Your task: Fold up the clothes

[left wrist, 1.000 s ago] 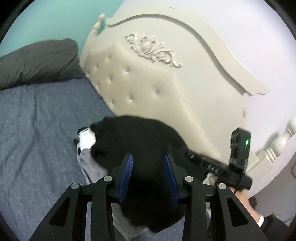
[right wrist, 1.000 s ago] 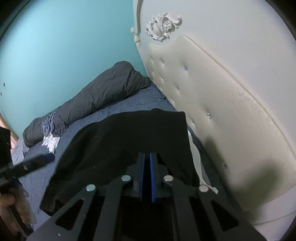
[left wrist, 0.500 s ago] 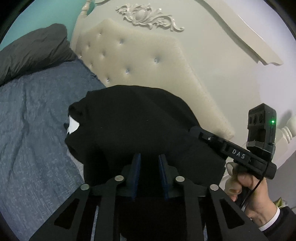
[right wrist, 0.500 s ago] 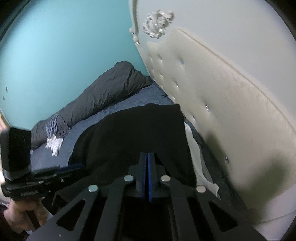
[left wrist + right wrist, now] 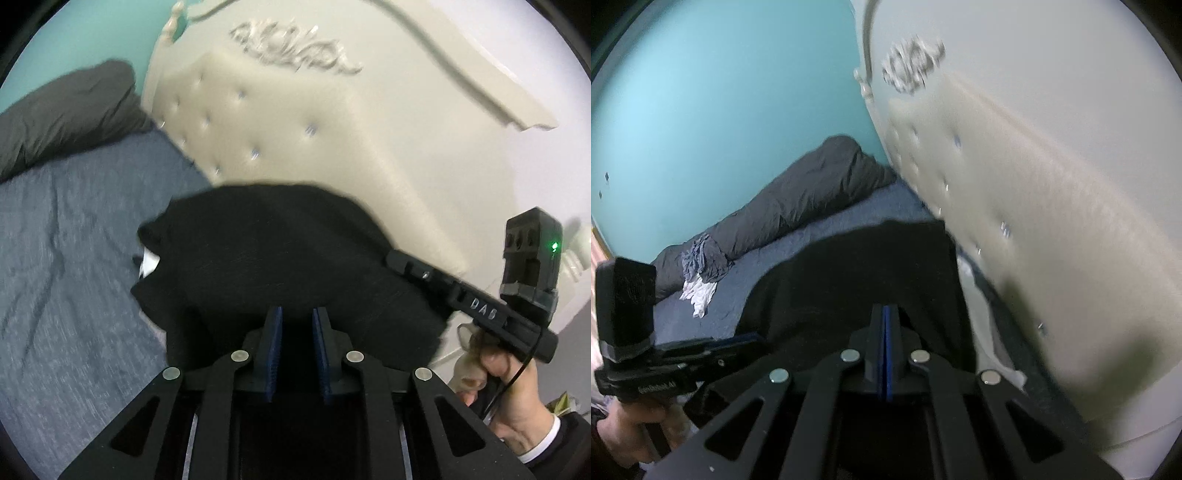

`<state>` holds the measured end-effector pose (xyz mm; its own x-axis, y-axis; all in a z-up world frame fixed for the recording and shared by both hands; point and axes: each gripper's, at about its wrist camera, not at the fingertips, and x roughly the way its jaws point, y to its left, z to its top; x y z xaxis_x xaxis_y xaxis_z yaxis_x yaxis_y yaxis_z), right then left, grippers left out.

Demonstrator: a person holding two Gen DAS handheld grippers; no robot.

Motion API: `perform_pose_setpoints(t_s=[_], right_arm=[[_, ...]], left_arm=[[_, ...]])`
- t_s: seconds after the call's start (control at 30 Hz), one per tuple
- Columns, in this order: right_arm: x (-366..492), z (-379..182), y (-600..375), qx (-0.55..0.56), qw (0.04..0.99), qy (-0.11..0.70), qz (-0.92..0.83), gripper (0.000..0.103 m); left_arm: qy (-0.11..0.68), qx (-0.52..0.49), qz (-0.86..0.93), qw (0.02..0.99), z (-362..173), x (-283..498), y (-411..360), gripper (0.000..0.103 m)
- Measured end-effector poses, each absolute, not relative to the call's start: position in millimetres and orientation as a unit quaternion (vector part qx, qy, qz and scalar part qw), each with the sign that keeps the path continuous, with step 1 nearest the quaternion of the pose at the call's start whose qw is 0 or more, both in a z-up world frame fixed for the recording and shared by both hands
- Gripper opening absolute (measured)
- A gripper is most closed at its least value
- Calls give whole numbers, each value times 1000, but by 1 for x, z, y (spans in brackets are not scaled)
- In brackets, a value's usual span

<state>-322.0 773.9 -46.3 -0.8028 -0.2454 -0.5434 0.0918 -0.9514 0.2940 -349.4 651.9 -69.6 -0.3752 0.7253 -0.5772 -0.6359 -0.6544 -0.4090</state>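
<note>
Blue-grey bed (image 5: 74, 266), black garment (image 5: 280, 258) held up near a cream tufted headboard (image 5: 295, 140).
Both tongs grip the garment's near edge: left tongs (image 5: 297, 317) pinching a thick fold, right tongs (image 5: 885, 314) fully closed on cloth. Its lower part is cut off behind them; something white (image 5: 149, 264) peeks out beneath. Farther off, everything blurs.

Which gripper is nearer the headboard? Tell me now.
Right. The right gripper is close beside the headboard; the left gripper is farther out, over the bed.
</note>
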Motion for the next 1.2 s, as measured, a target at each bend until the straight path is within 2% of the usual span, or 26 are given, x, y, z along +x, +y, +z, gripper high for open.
perform_pose_setpoints(t_s=[0.1,0.23,0.43,0.7,0.83,1.07,1.2], right_arm=[[-311,-39,764,296,103,-111,-943,0],[-300,-41,749,307,118,-86,-941,0],[-294,-52,774,298,100,-134,-940,0],[-296,-51,789,298,73,-164,-937,0],[-298,-33,792,270,83,-177,-943,0],[-350,-33,791,336,98,-179,-920,2],[-360,-52,794,367,60,-155,-915,0]], left_arm=[[-40,-361,824,435,-54,-335,660,19],[-31,-381,808,449,-61,-330,673,19],[-3,-391,800,456,-73,-326,687,19],[-6,-392,803,450,-74,-320,686,19],[-11,-393,802,449,-74,-320,684,19],[-22,-395,801,449,-76,-321,682,19],[-28,-397,799,452,-78,-322,682,19]])
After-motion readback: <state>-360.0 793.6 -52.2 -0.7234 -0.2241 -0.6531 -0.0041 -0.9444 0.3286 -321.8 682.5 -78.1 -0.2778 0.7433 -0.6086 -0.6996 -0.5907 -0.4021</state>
